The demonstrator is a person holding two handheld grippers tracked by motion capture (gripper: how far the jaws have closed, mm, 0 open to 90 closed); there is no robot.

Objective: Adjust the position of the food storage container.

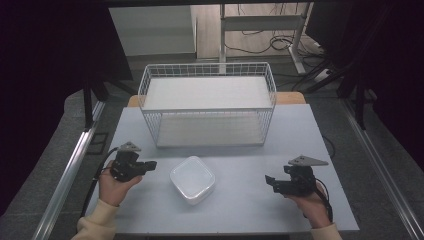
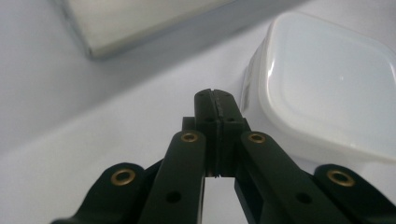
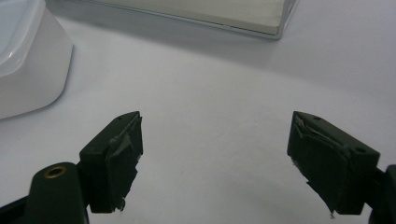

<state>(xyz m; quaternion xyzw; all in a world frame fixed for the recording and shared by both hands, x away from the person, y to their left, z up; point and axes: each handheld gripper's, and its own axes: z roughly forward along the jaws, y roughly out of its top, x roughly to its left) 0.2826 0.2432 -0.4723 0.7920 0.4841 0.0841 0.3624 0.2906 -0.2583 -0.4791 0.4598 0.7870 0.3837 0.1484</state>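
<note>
1. While both grippers hung near it, the white lidded container (image 1: 192, 179) sat on the grey table (image 1: 240, 210) between them, just in front of the wire basket (image 1: 207, 102).
2. To its left, the left gripper (image 1: 150, 165) had its jaws pressed tight together with nothing between them, tips pointing at the container and close to it without touching.
3. Farther off on the other side, the right gripper (image 1: 270, 181) had its jaws spread wide over bare table, gripping nothing, well apart from the container.
4. From the left gripper view, the closed jaw tips (image 2: 217, 105) stood just beside the container's near wall, a thin seam between the pads; the high view could not settle that gap.
5. From the right gripper view, the worn pads (image 3: 123, 154) showed, with the container's corner (image 3: 28, 70) at the left edge.
</note>
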